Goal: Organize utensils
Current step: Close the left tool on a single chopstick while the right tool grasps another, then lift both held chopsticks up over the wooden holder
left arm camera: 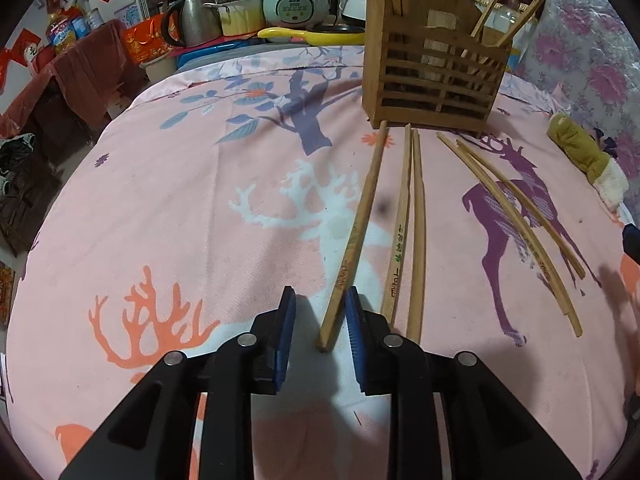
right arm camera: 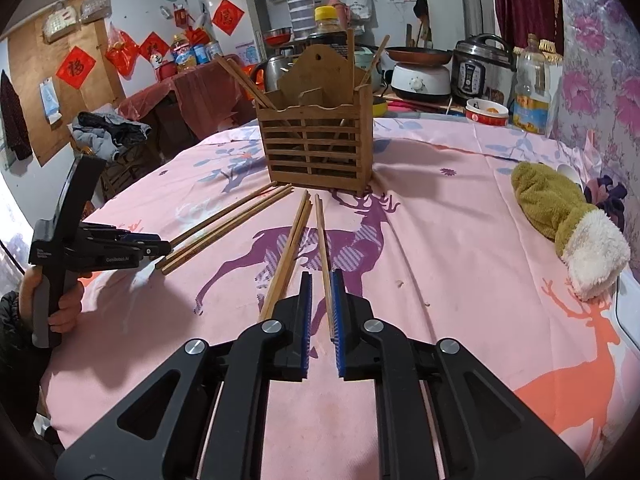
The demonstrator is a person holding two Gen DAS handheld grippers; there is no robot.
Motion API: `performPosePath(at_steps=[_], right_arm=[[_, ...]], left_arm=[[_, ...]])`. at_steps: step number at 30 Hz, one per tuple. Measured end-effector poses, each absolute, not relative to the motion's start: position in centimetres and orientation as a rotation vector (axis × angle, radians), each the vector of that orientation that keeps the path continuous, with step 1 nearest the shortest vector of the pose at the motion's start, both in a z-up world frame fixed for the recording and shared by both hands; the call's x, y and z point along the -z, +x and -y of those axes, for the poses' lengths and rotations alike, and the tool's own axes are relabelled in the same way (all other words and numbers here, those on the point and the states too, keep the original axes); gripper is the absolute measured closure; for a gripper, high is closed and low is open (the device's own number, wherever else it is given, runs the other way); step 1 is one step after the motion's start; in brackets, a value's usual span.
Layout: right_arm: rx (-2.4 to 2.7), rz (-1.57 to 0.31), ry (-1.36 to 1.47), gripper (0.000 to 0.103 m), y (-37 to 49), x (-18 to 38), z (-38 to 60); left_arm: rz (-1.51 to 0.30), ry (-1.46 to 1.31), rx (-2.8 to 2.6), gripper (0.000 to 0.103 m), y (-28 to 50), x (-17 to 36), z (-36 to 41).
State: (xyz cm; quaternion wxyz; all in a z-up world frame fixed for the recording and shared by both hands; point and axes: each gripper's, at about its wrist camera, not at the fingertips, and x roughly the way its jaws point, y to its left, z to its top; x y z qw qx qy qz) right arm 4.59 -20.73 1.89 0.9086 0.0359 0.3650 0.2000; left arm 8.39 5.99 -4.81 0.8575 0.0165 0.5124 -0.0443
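Note:
Several wooden chopsticks lie on the pink deer-print cloth (left arm camera: 160, 208) in front of a slatted wooden holder (left arm camera: 432, 76) (right arm camera: 316, 140), which has a few chopsticks standing in it. My left gripper (left arm camera: 320, 296) is open low over the cloth. The near end of one chopstick (left arm camera: 360, 220) lies between its blue pads, close to the right one. In the right wrist view this left gripper (right arm camera: 160, 246) is held by a hand at the table's left edge. My right gripper (right arm camera: 321, 276) is open a little, and a single chopstick (right arm camera: 322, 236) runs between its pads, along the right one.
A loose pair of chopsticks (right arm camera: 292, 248) lies just left of my right gripper. An olive plush mitten (right arm camera: 560, 216) rests at the right edge of the table. Behind the table stand a rice cooker (left arm camera: 296, 0), a pressure cooker (right arm camera: 484, 68), an oil bottle (right arm camera: 532, 88) and a bowl (right arm camera: 486, 114).

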Motion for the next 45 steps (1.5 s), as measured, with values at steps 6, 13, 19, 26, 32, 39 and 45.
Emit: performPosePath(at_steps=[6, 13, 19, 26, 32, 39, 45], right_arm=[[-0.416, -0.788, 0.087, 0.083, 4.9, -1.3, 20.9], [-0.408, -0.874, 0.041, 0.074, 5.6, 0.5, 20.0], [-0.390, -0.986, -0.021, 0.092, 6.7, 2.8, 19.0], [-0.414, -0.820, 0.004, 0.097, 4.7, -0.2, 19.5], [-0.414, -0.645, 0.077, 0.097, 3.2, -5.1, 21.1], [-0.416, -0.588, 0.074, 0.097, 4.3, -9.0, 20.7], [-0.411, -0.553, 0.050, 0.097, 5.7, -11.4, 19.7]], left_arm=[[-1.050, 0.070, 0.128, 0.095, 7.2, 4.4, -5.1], [-0.944, 0.056, 0.135, 0.097, 5.9, 2.1, -5.0], [-0.938, 0.045, 0.133, 0.097, 5.9, 1.8, -5.0], [-0.898, 0.010, 0.158, 0.097, 5.1, 0.5, -5.0], [-0.855, 0.000, 0.172, 0.097, 4.3, -2.4, -4.8], [-0.804, 0.035, 0.206, 0.097, 5.5, -7.1, -2.9], [-0.772, 0.039, 0.229, 0.097, 7.8, -10.7, -1.1]])
